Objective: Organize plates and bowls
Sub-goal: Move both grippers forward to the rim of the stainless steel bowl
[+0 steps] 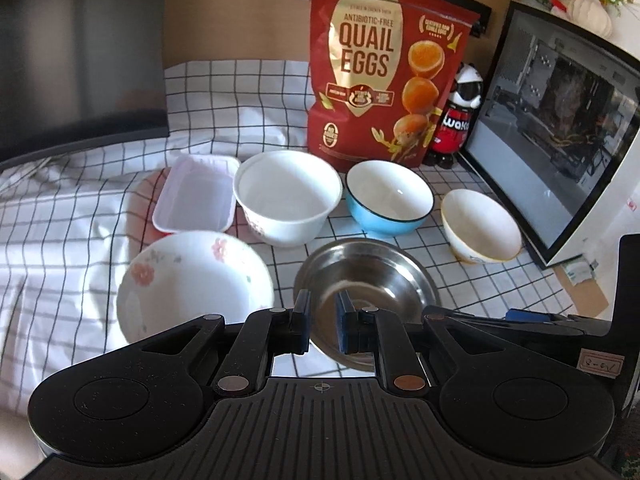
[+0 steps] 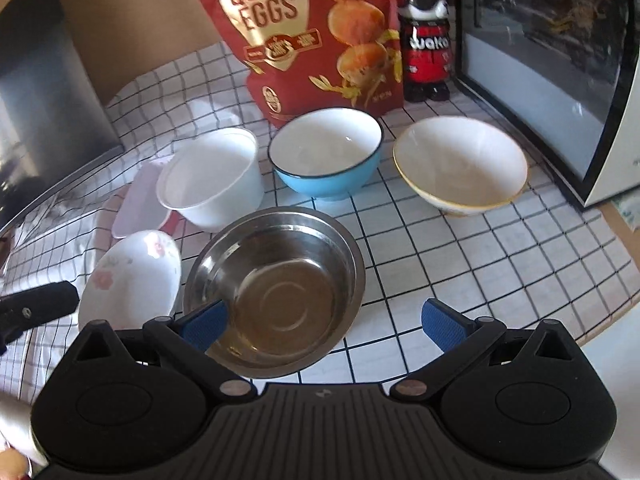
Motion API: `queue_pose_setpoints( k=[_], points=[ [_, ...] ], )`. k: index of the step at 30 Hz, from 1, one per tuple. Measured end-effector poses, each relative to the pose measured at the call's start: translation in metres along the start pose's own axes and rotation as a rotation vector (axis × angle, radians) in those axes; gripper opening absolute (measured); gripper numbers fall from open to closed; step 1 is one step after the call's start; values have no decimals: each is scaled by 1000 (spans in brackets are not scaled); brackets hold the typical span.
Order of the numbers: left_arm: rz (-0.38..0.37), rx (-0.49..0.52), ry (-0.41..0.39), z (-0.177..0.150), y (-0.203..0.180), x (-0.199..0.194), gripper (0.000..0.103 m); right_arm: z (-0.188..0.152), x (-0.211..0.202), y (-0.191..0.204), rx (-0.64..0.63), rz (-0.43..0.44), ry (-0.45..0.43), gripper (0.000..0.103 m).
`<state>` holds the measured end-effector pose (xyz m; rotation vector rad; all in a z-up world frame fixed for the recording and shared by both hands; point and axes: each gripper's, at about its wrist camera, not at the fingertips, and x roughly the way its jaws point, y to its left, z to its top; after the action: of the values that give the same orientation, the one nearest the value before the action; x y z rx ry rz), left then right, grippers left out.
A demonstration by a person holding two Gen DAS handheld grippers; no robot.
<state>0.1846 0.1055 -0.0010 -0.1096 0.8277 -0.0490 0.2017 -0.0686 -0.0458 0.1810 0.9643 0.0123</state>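
A checked cloth (image 1: 100, 216) covered the surface, and the steel bowl (image 1: 366, 280) near its front edge served as the reference for everything else. Farthest left of the steel bowl lay a shallow white tray (image 1: 195, 192), resting on something pink. In front of the tray and just left of the steel bowl sat a flowered bowl (image 1: 192, 280); whether their rims touched could not be told. Behind the steel bowl and slightly left stood a tall white bowl (image 1: 286, 196), and a blue bowl (image 1: 388, 200) sat behind it to the right. Well to the right of the steel bowl rested a cream bowl (image 1: 480, 224) with a gold rim. A red quail-egg bag (image 1: 384, 68) stood upright behind the row, with a panda bottle (image 1: 456, 116) beside it and an oven (image 1: 560, 120) at the far right.

The left tool (image 1: 323, 320) hung at the steel bowl's near rim, narrowed, its fingers (image 1: 344, 324) either side of the rim; actual contact could not be told. The right tool (image 2: 324, 326) was spread wide, its left finger over the steel bowl's rim, holding nothing.
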Motion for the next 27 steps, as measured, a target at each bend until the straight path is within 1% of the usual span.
queue_pose_setpoints(
  k=[4, 8, 11, 14, 17, 18, 20, 23, 24, 25, 26, 27],
  points=[
    [26, 58, 15, 10, 1, 14, 15, 0, 14, 0, 26, -29, 23, 103],
    [40, 74, 53, 19, -3, 34, 15, 5, 27, -6, 28, -48, 47, 103],
    [48, 77, 73, 24, -9, 49, 15, 13, 36, -12, -10, -53, 49, 103],
    [70, 61, 84, 28, -16, 65, 15, 23, 51, -22, -72, -37, 41, 103],
    [76, 12, 122, 29, -19, 82, 15, 34, 76, -31, -147, -5, 60, 103],
    [58, -7, 135, 28, -17, 86, 15, 37, 85, -33, -166, 7, 72, 103],
    [-8, -54, 137, 24, -8, 93, 16, 43, 97, -39, -197, 36, 94, 103],
    [-93, -152, 152, 20, 16, 108, 16, 49, 107, -48, -202, 90, 115, 103],
    [-106, -186, 166, 19, 25, 112, 16, 51, 111, -51, -201, 111, 128, 103],
    [-102, -218, 174, 18, 31, 114, 16, 52, 114, -53, -200, 129, 137, 103],
    [-78, -246, 175, 16, 40, 115, 16, 52, 118, -54, -203, 145, 149, 103],
    [-40, -248, 176, 14, 46, 116, 16, 52, 122, -54, -209, 156, 162, 103]
  ],
)
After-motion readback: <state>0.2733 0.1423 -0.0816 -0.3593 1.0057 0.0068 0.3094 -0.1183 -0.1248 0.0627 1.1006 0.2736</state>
